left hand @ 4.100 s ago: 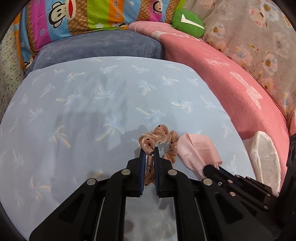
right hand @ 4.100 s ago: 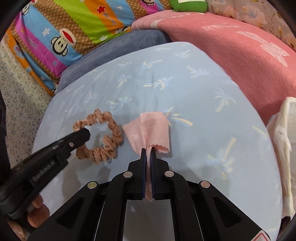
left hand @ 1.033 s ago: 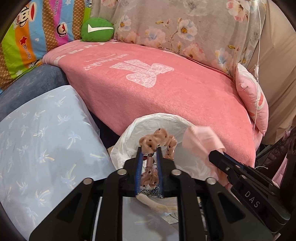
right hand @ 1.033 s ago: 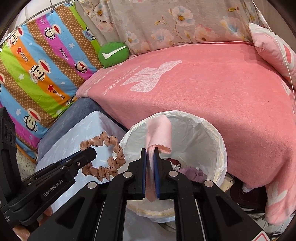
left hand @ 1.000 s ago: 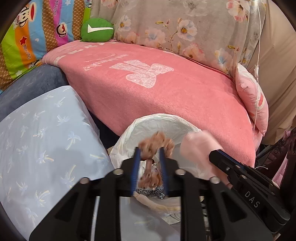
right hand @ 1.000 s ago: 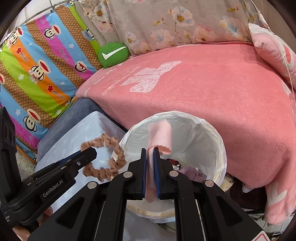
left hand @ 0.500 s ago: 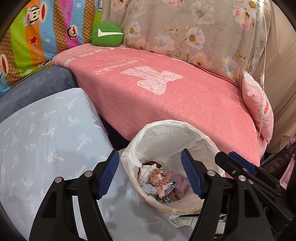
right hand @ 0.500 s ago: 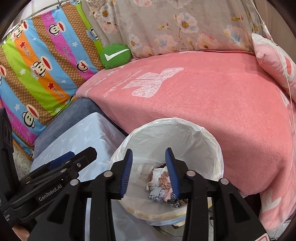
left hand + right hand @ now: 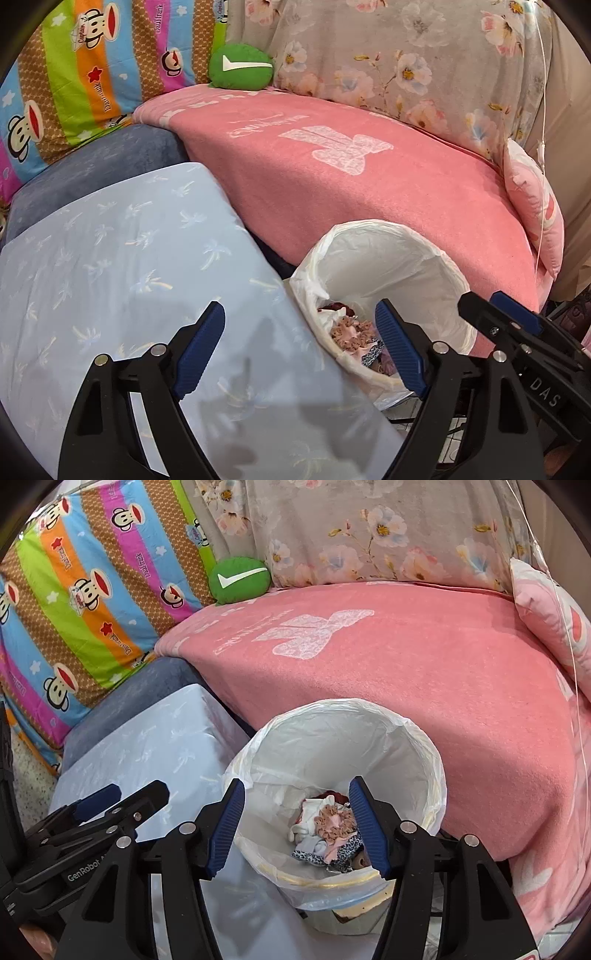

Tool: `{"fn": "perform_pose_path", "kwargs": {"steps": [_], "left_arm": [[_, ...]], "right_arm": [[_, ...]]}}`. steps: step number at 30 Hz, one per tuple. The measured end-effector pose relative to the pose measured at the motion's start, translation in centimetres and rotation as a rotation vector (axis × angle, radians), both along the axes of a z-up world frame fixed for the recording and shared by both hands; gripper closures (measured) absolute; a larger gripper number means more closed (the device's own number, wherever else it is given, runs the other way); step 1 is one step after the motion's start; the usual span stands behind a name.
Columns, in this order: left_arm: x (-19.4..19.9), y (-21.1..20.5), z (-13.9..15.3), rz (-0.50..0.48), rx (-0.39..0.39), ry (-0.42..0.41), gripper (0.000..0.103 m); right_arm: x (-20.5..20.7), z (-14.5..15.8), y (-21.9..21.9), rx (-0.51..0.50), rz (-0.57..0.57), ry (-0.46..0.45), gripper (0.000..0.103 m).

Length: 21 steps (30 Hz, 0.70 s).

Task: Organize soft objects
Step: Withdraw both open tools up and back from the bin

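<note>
A round bin with a white plastic liner (image 9: 388, 734) (image 9: 417, 258) stands between the blue surface and the pink bed. Inside it the spotted brown scrunchie (image 9: 334, 821) (image 9: 351, 330) lies on a heap of small cloths, with the pink cloth (image 9: 334, 847) partly under it. My right gripper (image 9: 297, 827) hangs open above the bin's near rim, holding nothing. To the left of the bin, over the edge of the blue surface, my left gripper (image 9: 301, 347) is wide open and holds nothing. Each gripper also shows at the side of the other's view.
A light blue cloth with palm prints (image 9: 110, 266) covers the surface at left. A pink blanket (image 9: 351, 177) covers the bed behind the bin, with a pink pillow (image 9: 535, 206) at right, a green cushion (image 9: 240, 68) and a striped monkey-print pillow (image 9: 92, 590) at the back.
One second ago both grippers held their items over the bin. Both have opened; the scrunchie and the pink cloth fell in. Both grippers have since drawn back a little to the left.
</note>
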<state>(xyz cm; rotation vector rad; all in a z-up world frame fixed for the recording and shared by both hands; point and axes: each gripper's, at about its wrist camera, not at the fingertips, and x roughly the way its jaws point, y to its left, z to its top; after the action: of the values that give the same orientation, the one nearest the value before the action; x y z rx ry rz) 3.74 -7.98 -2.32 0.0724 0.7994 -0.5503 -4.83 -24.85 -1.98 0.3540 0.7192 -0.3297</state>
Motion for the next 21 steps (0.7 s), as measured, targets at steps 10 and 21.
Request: {"fn": "perform_pose_path", "kwargs": {"steps": [10,21], "left_arm": [[-1.0,1.4,-0.9,0.035,0.044,-0.016,0.014],[-1.5,2.0,-1.1,0.048,0.057,-0.023,0.013]], "right_arm": [[-0.8,-0.6,1.4,-0.060,0.008,0.034,0.041],[-1.7,-0.8,1.7,-0.121,0.002,0.061,0.019]]}}
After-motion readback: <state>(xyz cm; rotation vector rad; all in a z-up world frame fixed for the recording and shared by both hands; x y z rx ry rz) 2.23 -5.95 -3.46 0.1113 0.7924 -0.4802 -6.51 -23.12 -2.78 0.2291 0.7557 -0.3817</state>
